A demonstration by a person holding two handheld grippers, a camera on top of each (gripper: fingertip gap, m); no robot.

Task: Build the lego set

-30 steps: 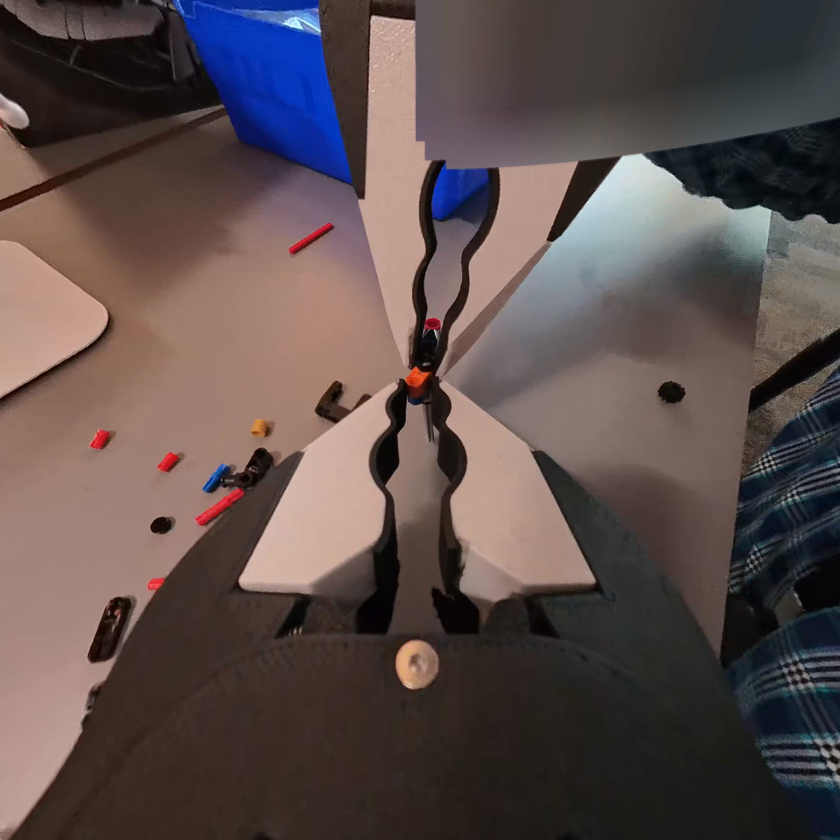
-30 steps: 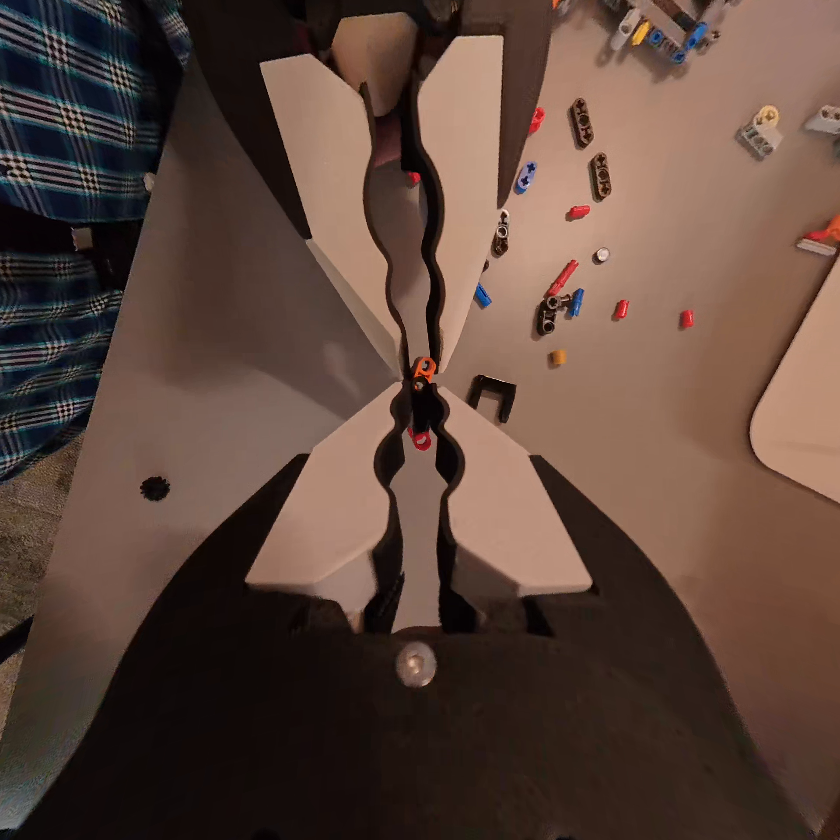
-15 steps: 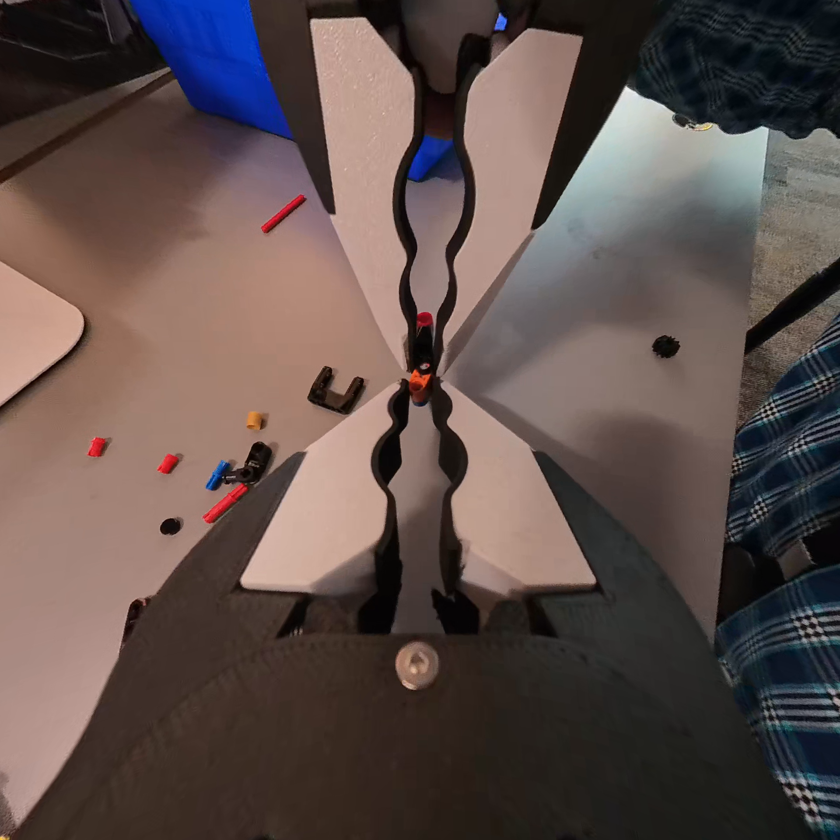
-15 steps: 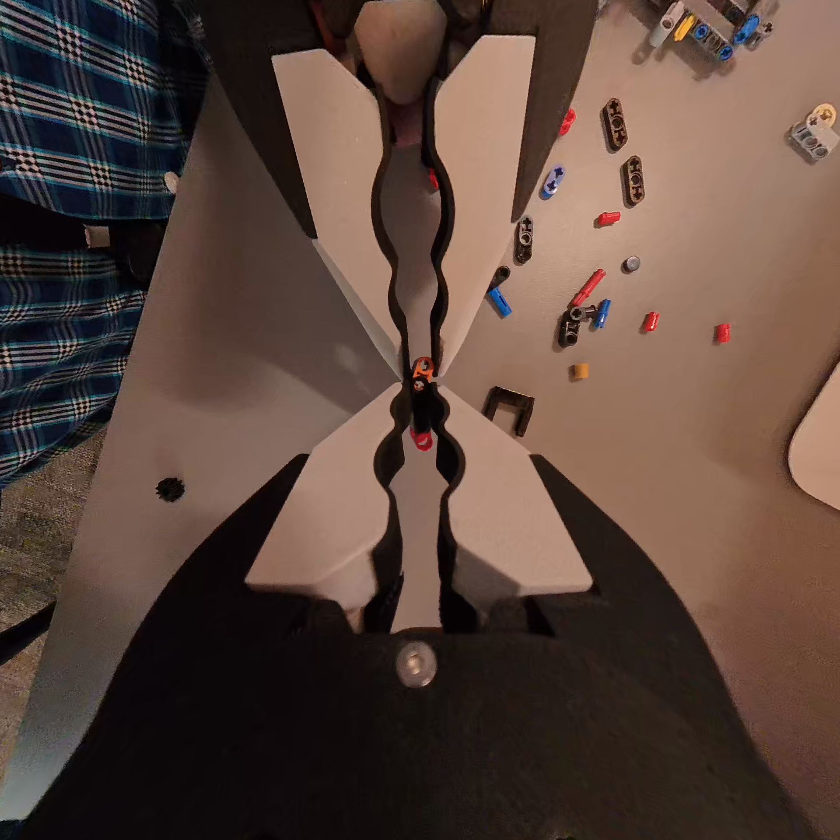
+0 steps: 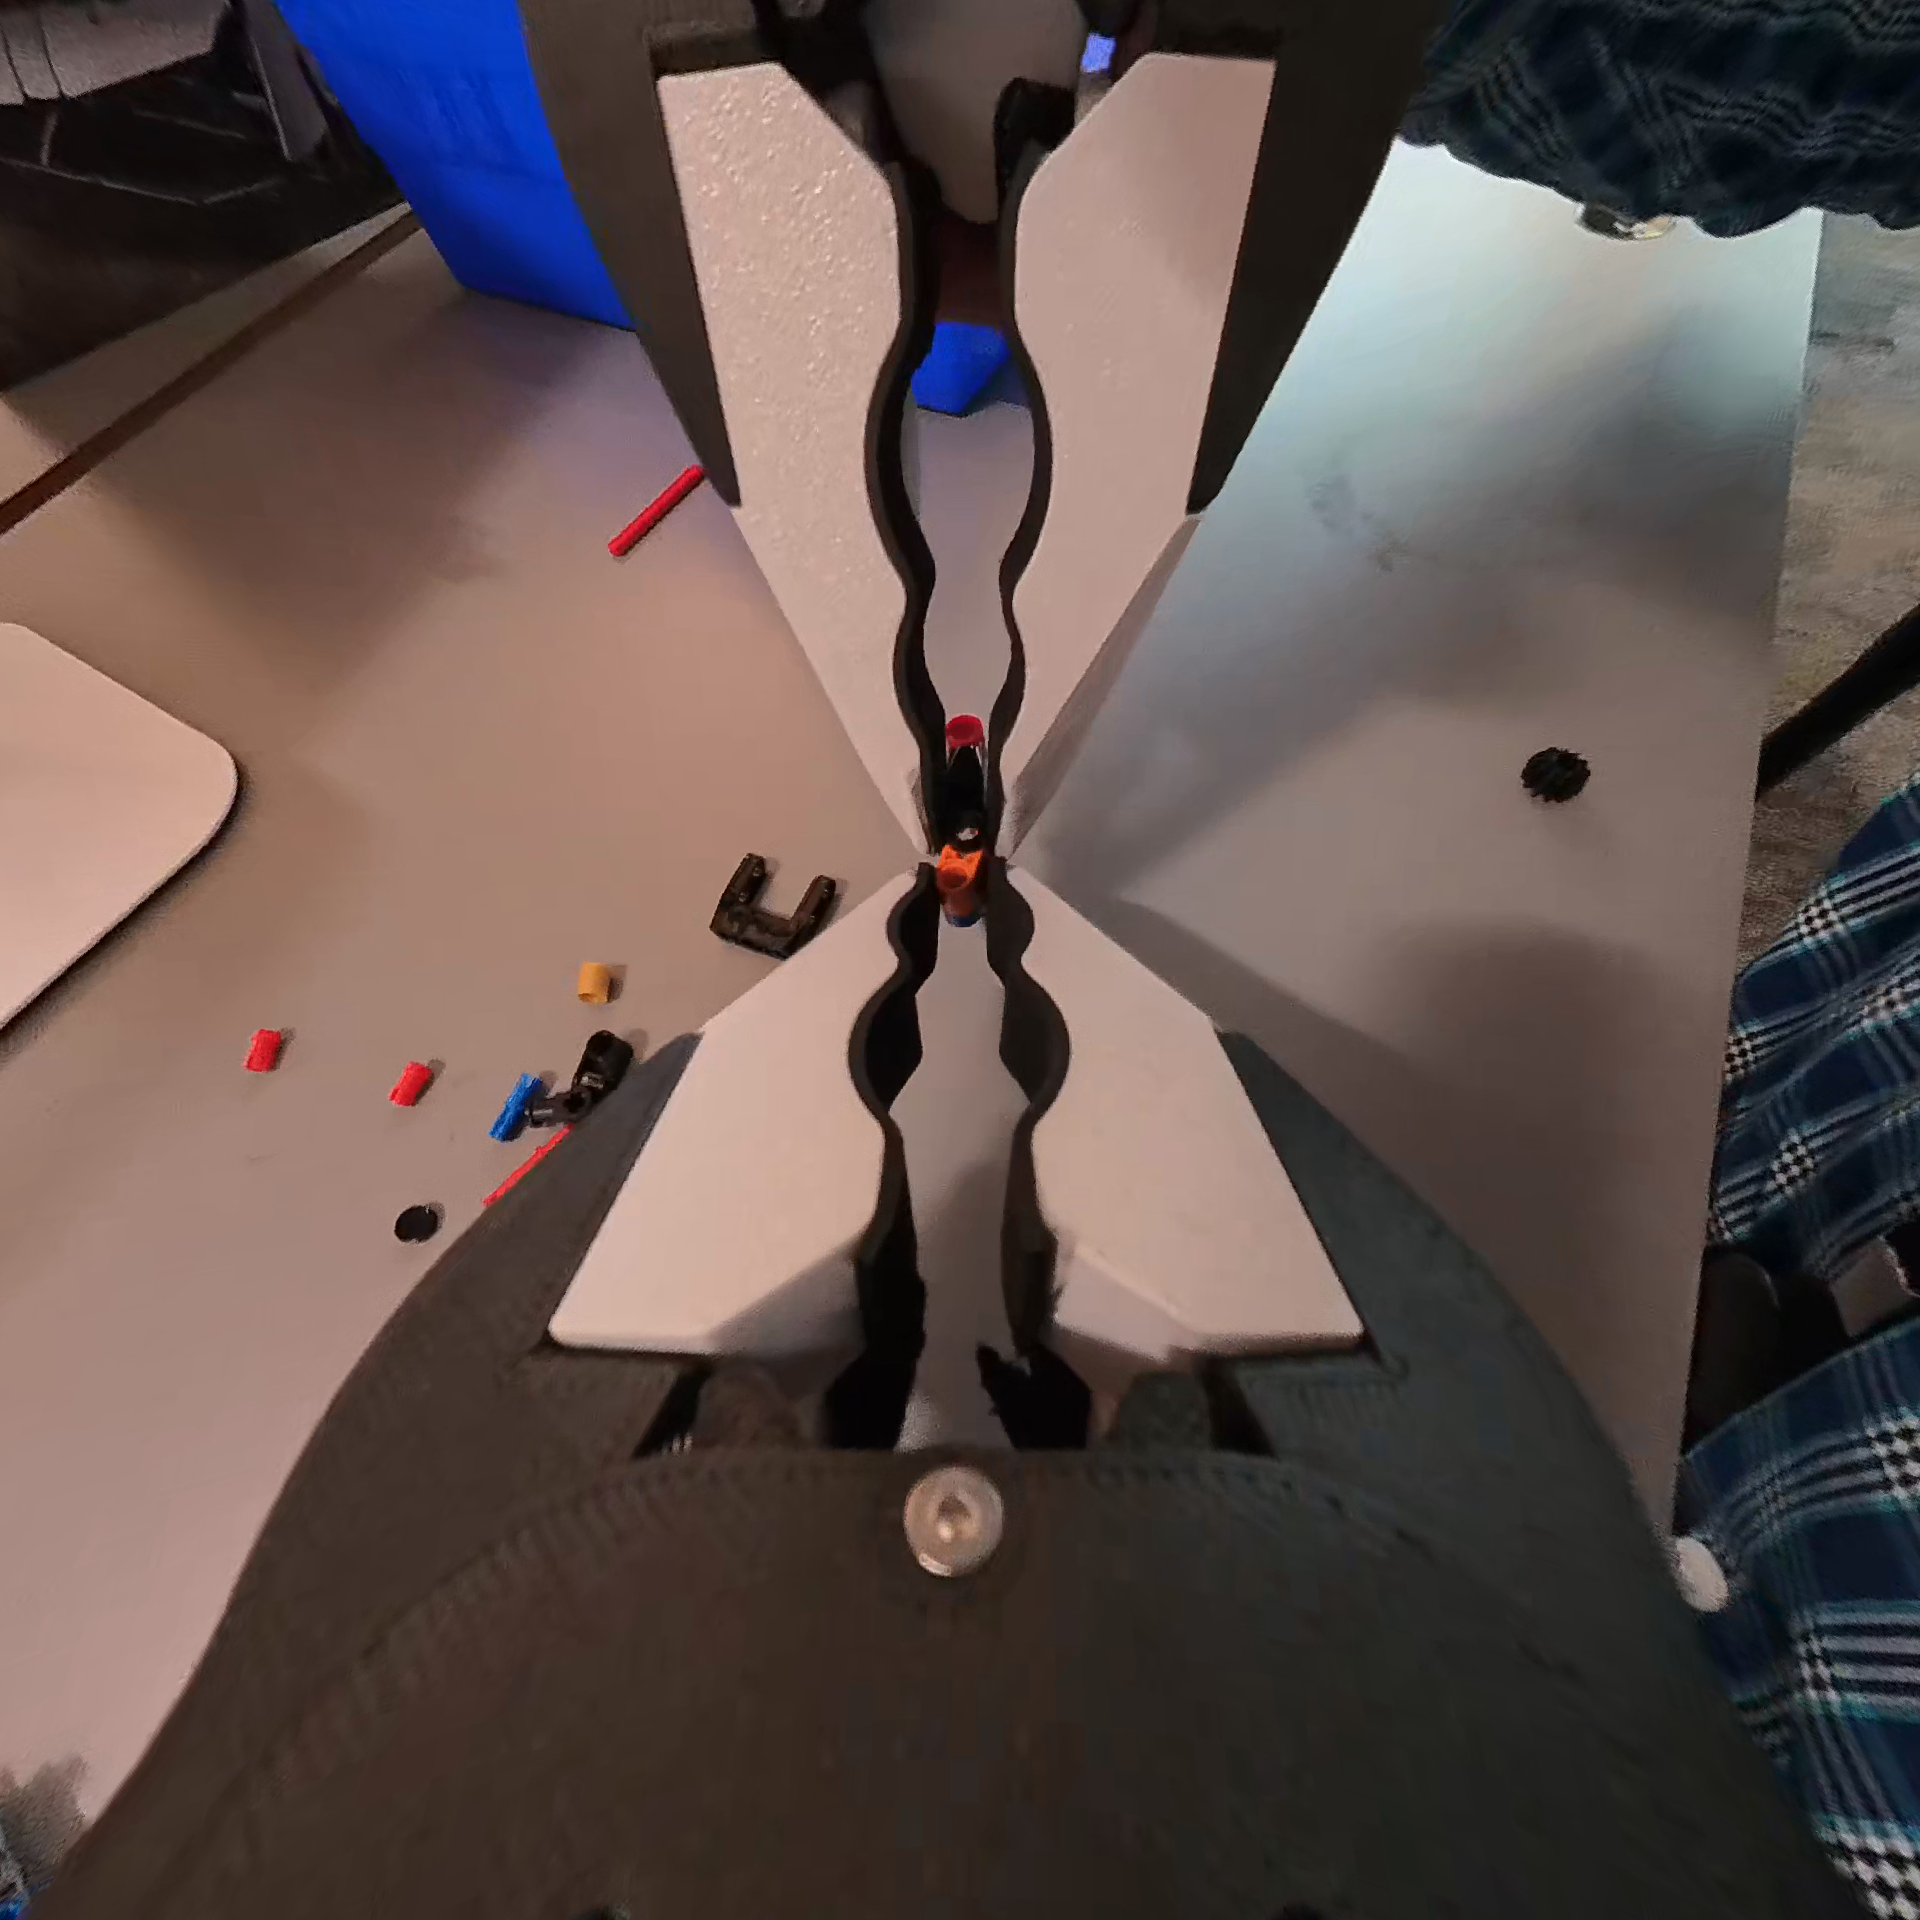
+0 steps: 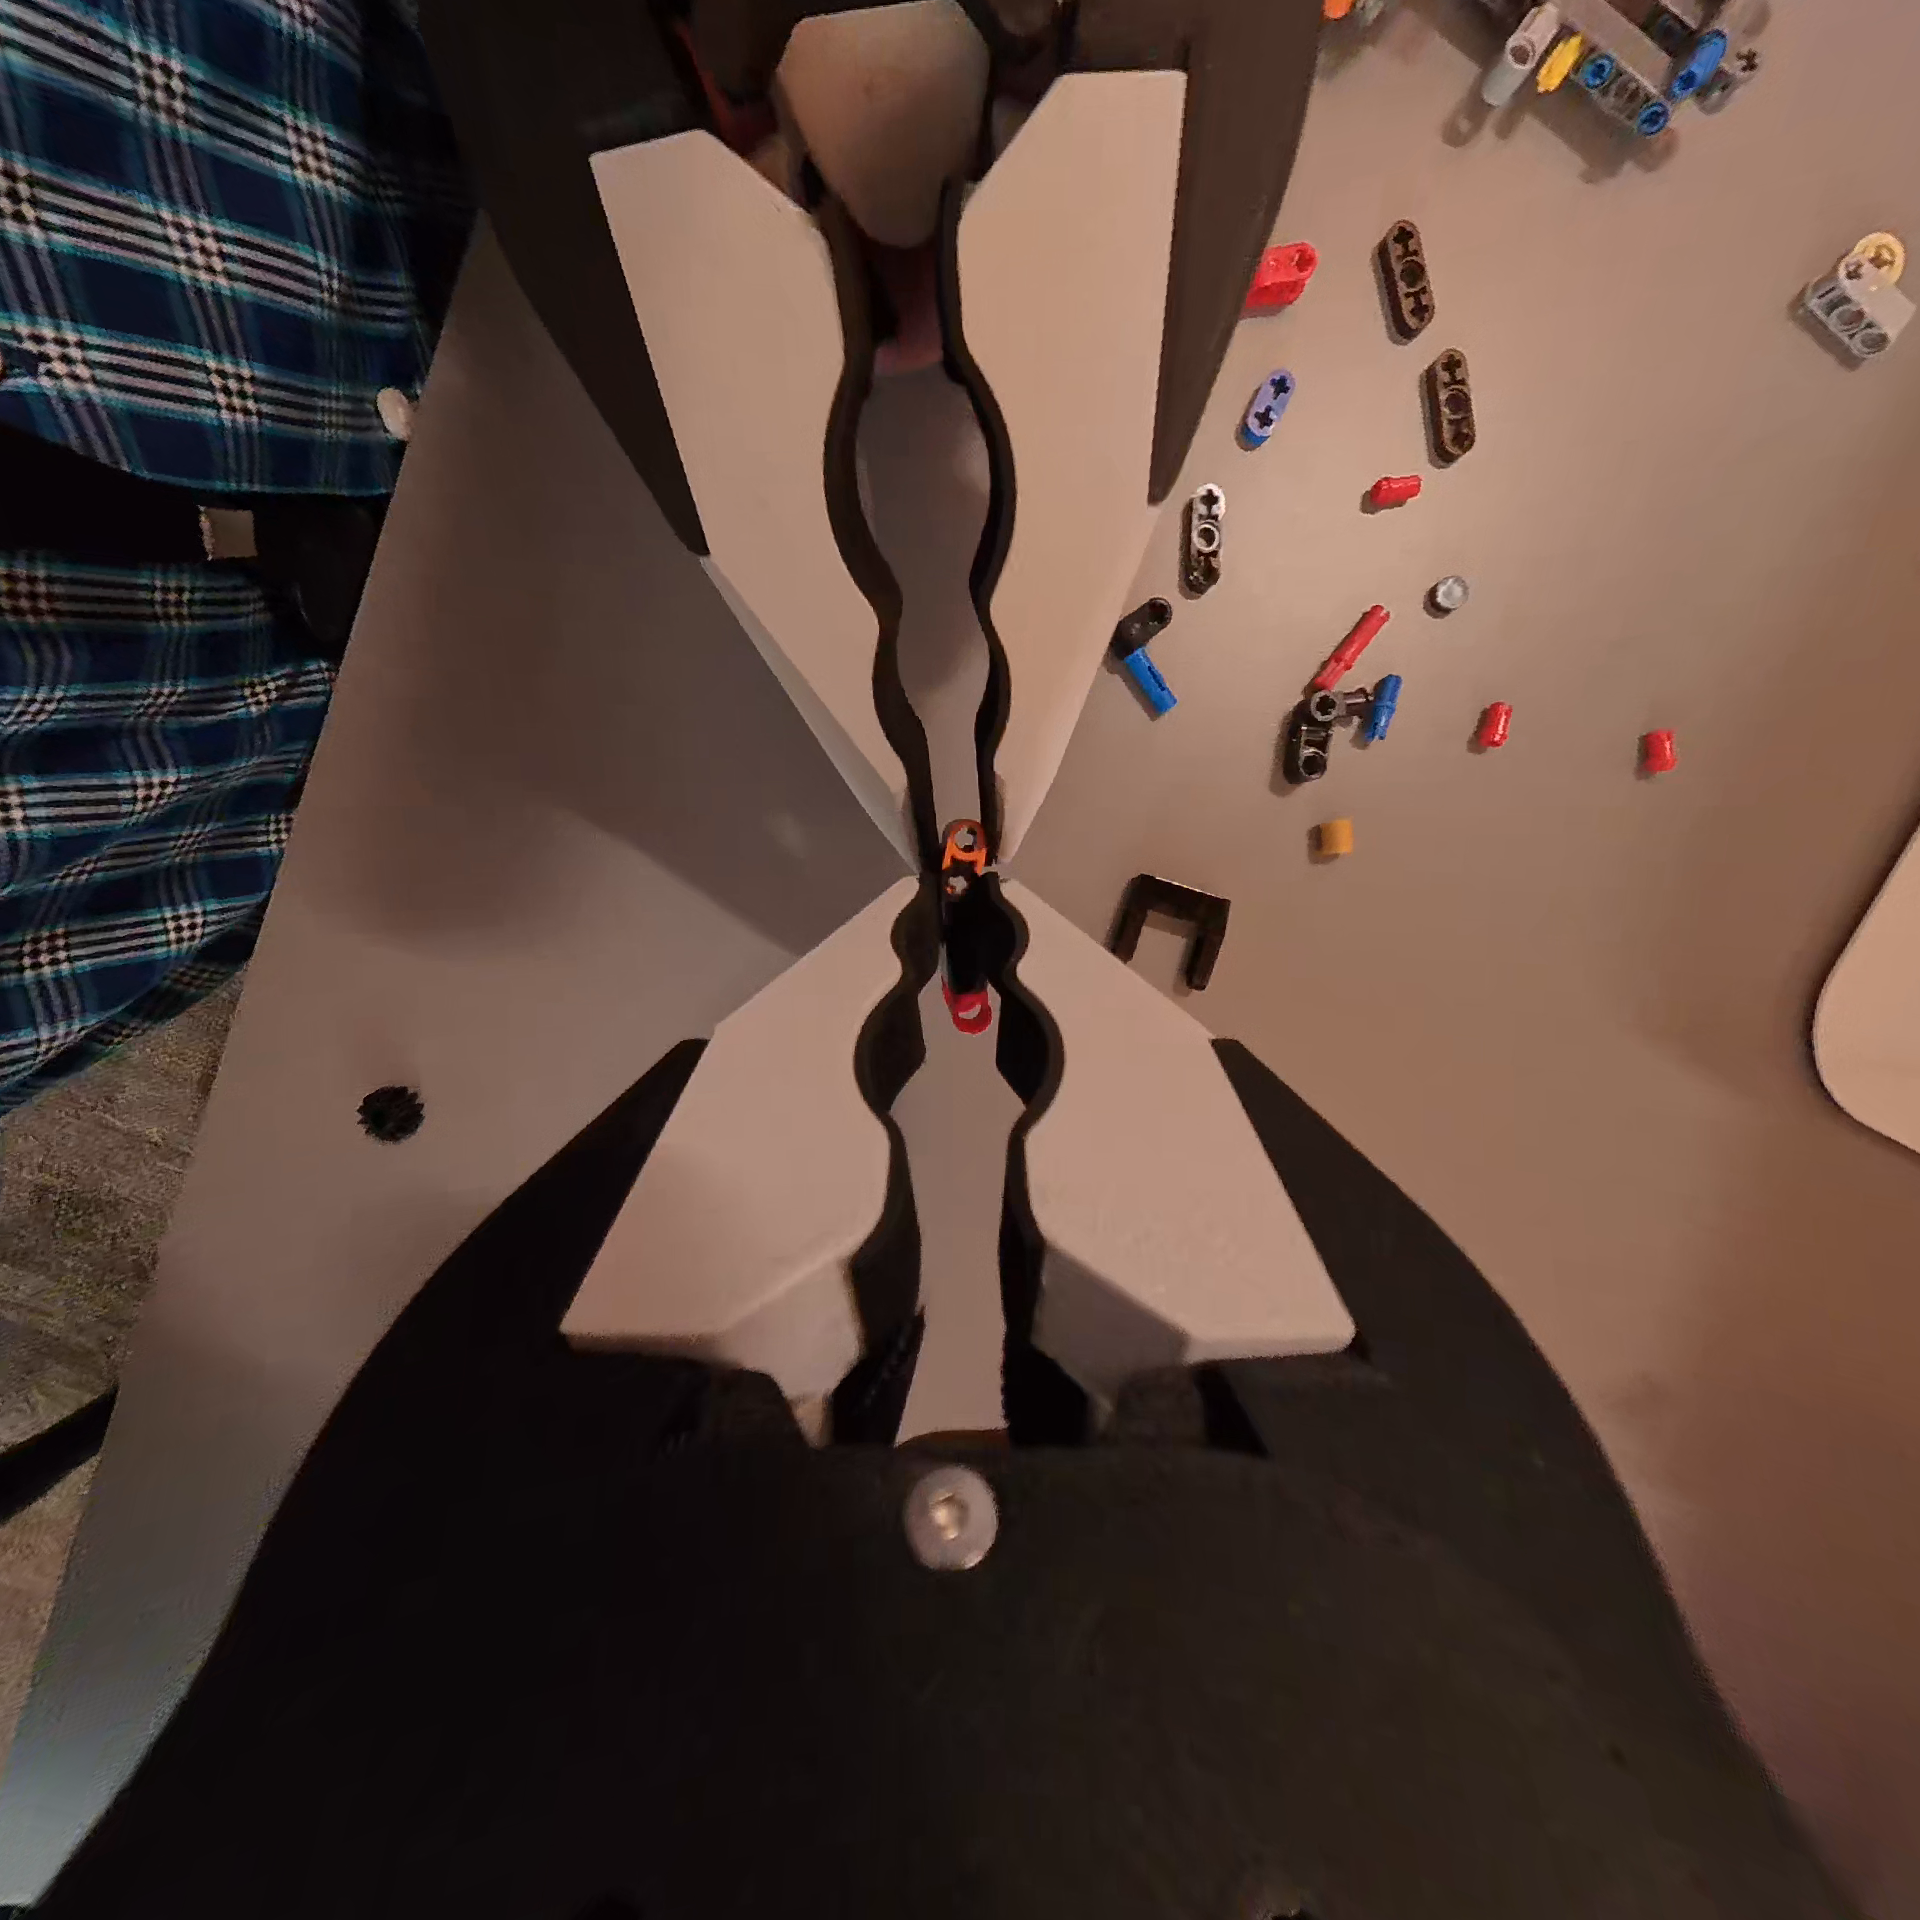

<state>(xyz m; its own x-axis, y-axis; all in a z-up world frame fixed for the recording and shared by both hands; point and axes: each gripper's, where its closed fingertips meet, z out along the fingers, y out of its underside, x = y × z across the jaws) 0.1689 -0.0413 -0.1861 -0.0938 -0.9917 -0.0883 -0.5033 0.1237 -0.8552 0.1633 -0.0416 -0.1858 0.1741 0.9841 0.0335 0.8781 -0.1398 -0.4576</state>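
My left gripper (image 5: 954,902) & right gripper (image 6: 961,896) meet tip-to-tip over the table (image 5: 1351,727). Left pinches the orange connector (image 5: 958,871); right clamps the black liftarm (image 6: 964,935) w/ red end. Black U-bracket (image 5: 771,906) lies just left of my left tips.

my left hand-held gripper (image 5: 961,883) has a matte black printed body, ridged in fine layers, with one silver screw (image 5: 953,1520) set in the middle. its two fingers (image 5: 769,1132) are pale grey wedges edged in wavy black pads. my right hand-held gripper (image 6: 961,894) is built the same. i wear a blue, black and white plaid shirt (image 6: 156,520) with a small white button.
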